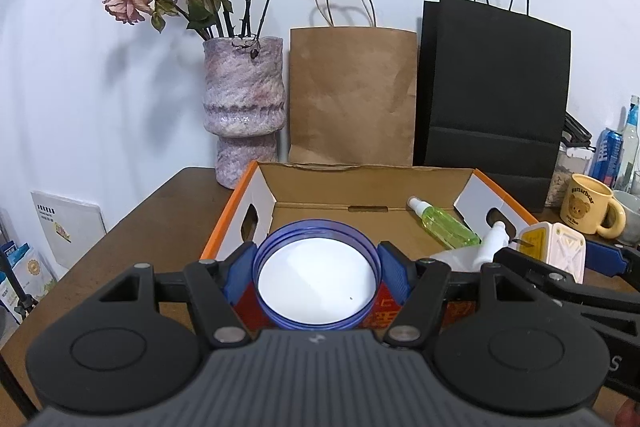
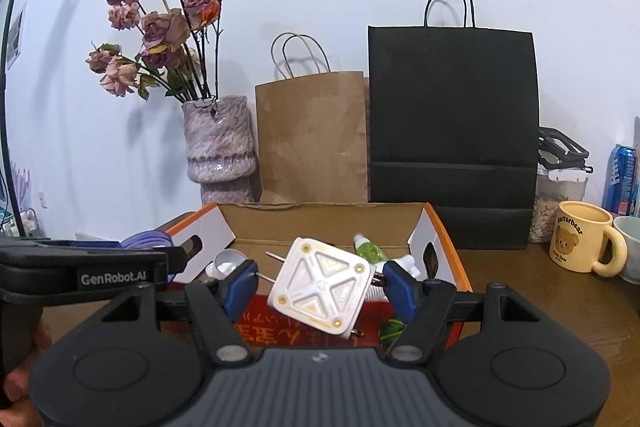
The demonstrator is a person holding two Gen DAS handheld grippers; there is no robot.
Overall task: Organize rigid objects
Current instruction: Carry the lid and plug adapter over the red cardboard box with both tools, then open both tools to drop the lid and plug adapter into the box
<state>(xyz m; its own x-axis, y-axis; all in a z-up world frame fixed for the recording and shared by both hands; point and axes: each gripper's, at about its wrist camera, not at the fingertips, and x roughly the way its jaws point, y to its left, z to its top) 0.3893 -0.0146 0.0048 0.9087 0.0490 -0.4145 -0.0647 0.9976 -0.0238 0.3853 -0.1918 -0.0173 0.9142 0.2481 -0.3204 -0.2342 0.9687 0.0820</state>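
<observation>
Left wrist view: left gripper (image 1: 318, 281) holding blue jar (image 1: 316, 277), right gripper (image 2: 318, 287) pinching white plug adapter (image 2: 320, 285); green spray bottle (image 1: 444, 223) already in cardboard box (image 1: 360, 179), middle of frame.

Black tool (image 1: 316, 273) w/ blue, seemingly ribbed pads (image 1: 394, 273)

The lid (image 1: 318, 283) is clear blue plastic with a smooth white inside. The plug (image 2: 320, 287) is glossy white plastic with metal pins. The box (image 1: 360, 187) is matt cardboard; the table (image 1: 132, 243) is dark wood; the vase (image 1: 244, 111) looks rough and glazed.
</observation>
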